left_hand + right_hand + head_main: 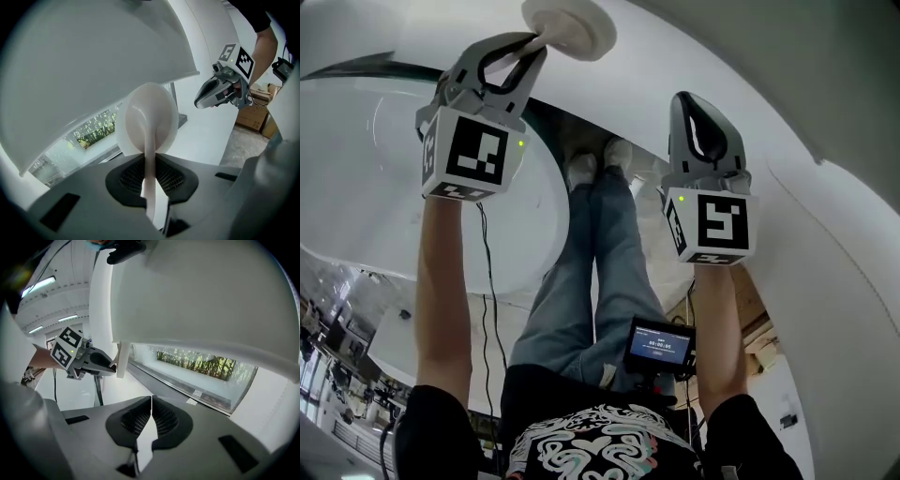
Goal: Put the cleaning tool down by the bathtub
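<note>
Currently your left gripper (pixel 529 44) is clamped on the thin white handle of the tool (pixel 571 26); in the left gripper view the handle runs up between the black pads (pixel 129 176) to the round pale head (pixel 150 119). You hold that gripper out ahead of you, high in the head view, with the tool's head up by the curved white wall of the tub (pixel 806 122); whether the two touch, you cannot tell. From the right gripper view the tool (pixel 123 359) shows edge-on, just under the tub's lower edge (pixel 197 348). Your right gripper (pixel 701 101) has its jaws together with nothing between them, the pads (pixel 164 420) meeting in a thin line; it hangs level with your left, well apart from the tool. Between your arms your legs (pixel 591 281) and shoes (pixel 600 161) point down at the floor; a small screen (pixel 659 345) sits at your waist.
</note>
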`<state>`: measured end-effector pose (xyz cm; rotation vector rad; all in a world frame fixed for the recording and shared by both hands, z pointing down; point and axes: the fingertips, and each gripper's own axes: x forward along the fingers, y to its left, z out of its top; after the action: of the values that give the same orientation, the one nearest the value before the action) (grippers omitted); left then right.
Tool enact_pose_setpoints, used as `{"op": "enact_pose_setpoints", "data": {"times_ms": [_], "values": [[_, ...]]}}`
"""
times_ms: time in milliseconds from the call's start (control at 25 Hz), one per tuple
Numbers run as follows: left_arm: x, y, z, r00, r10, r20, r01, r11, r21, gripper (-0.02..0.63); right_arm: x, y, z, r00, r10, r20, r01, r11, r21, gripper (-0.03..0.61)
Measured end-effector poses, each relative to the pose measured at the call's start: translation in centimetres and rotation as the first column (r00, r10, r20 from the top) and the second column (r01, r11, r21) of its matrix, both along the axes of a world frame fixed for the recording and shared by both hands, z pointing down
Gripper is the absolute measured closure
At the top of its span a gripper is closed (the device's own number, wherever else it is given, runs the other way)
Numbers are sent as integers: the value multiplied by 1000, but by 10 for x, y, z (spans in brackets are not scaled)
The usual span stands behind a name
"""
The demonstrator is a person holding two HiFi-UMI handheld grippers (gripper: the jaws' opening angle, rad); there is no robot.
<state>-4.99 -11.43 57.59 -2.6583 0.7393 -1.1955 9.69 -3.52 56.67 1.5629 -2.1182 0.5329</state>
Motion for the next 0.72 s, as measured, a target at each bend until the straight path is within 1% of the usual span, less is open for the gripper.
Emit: {"op": "enact_pose_setpoints", "data": {"times_ms": [200,360,560,720], "values": [[14,-1,5,997,53,48,-53,999,-7,558,4,3,6,1000,-26,-6,26,1000,-7,549],[10,-3,31,992,84,89,-81,996,-46,558,-4,-2,24,998,-50,-33,49,999,-22,550],[17,3,50,978,134,162,-122,989,-79,558,7,-5,37,998,-46,-42,45,999,-24,550],[23,9,63,963,184,199,-166,981,-103,558,13,-7,42,998,-41,-52,40,999,-25,551]]}}
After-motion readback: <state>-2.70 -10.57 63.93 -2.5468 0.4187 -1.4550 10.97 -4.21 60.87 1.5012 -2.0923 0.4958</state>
